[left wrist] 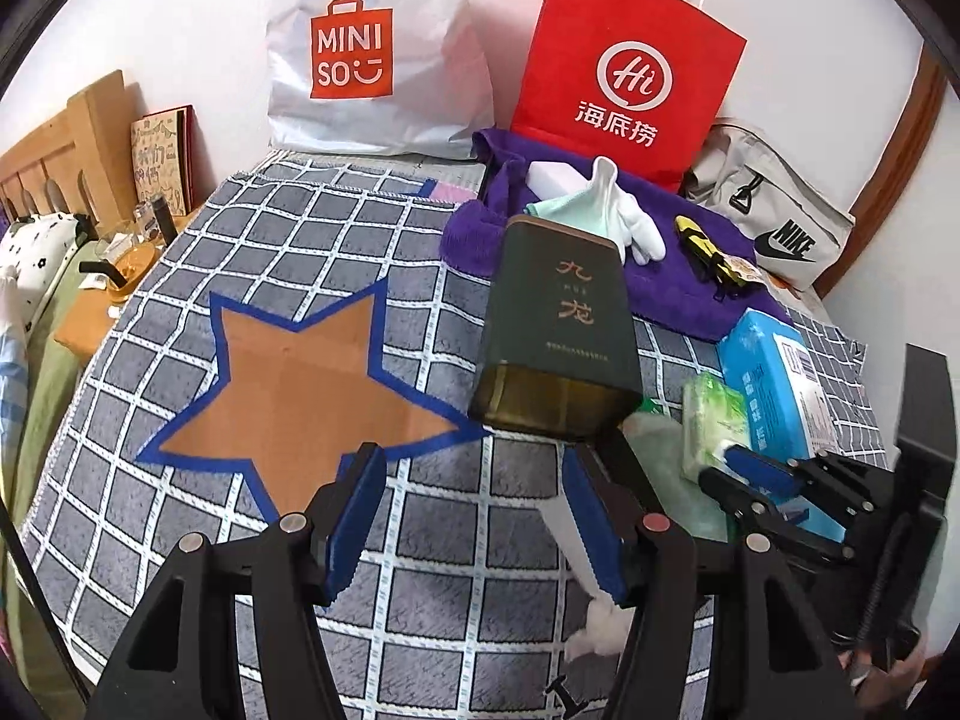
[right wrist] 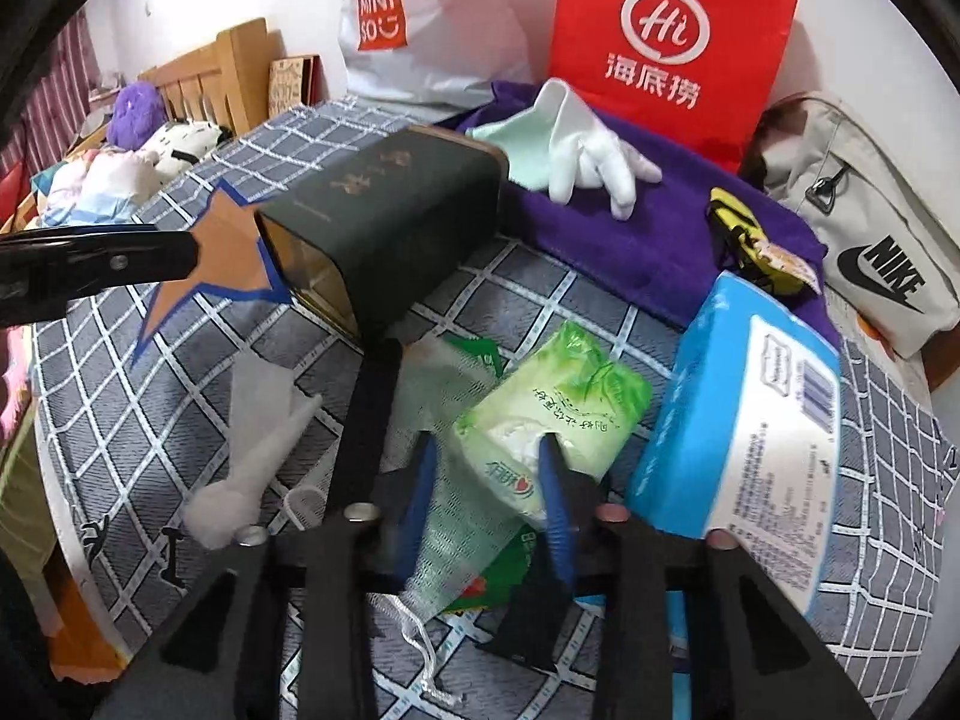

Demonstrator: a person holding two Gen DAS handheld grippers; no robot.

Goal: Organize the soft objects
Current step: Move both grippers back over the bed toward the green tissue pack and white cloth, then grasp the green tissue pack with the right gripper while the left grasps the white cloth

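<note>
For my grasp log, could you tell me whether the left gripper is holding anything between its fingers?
No, the left gripper is open, with only the checked blanket showing between its blue pads.

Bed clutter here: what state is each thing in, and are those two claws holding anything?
Left gripper: open, empty.
Right gripper: closed on green tissue pack.
Dark tin: on its side, open.
White glove: lying limp on purple towel.
Blue tissue box: tilted.

Checked blanket (left wrist: 456,588) under cardboard star (left wrist: 300,390)
</note>
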